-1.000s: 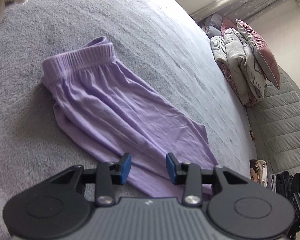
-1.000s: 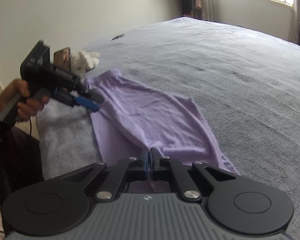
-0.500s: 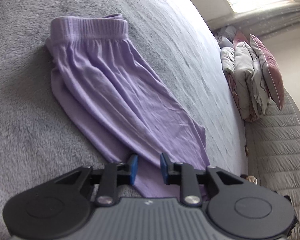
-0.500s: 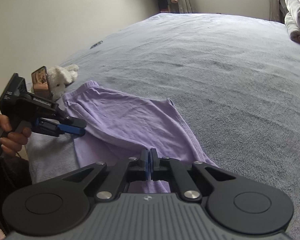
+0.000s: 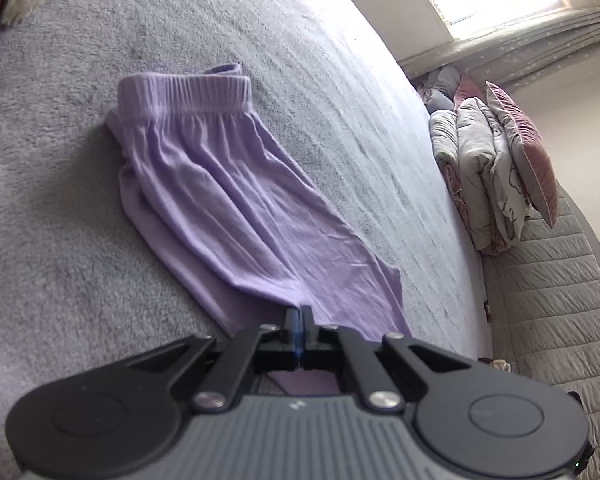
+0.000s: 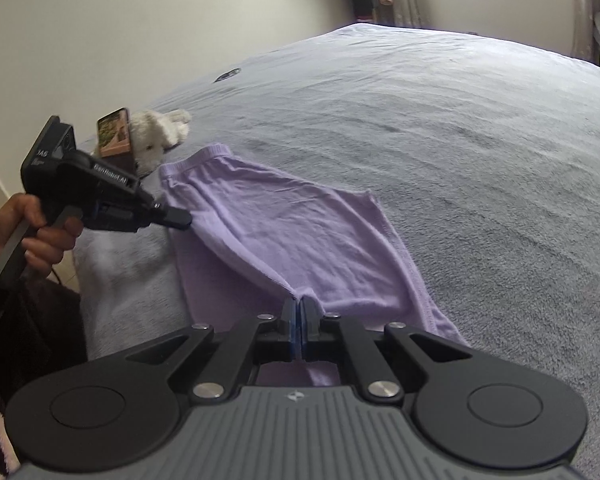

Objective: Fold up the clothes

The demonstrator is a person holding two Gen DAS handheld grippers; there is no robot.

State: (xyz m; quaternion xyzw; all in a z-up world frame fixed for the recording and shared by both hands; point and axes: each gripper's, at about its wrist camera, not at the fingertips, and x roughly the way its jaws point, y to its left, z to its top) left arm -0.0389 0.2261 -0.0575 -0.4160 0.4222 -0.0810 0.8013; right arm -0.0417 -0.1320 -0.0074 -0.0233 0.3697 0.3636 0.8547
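A big gray bed (image 5: 340, 92) fills both views, covered in a soft, fuzzy blanket. On it, near the edge where the person stands, lie purple pants (image 5: 228, 208). They are folded in half the long way, one leg on top of the other, and lie mostly flat with small wrinkles. The stretchy waistband (image 5: 184, 94) is ribbed and bunched, at the far end from the left gripper.

The left gripper (image 5: 298, 316) has its tongs pressed together, pinching the top layer of the pants along the long edge. The right gripper (image 6: 298, 308) is also pressed together, pinching the top layer near the leg ends, where the cloth puckers up into a small peak.

A folded quilt and pink pillow (image 5: 496, 172) sit at the head of the bed. A white stuffed toy (image 6: 156, 136) lies beside the waistband, with a small picture box (image 6: 114, 132) touching it.

The person's hand (image 6: 32, 232) holds the left tool's handle; the sleeve is cut off. The cloth under each tool's body is hidden. A small dark thing (image 6: 228, 75) far up the bed is too blurry to tell.
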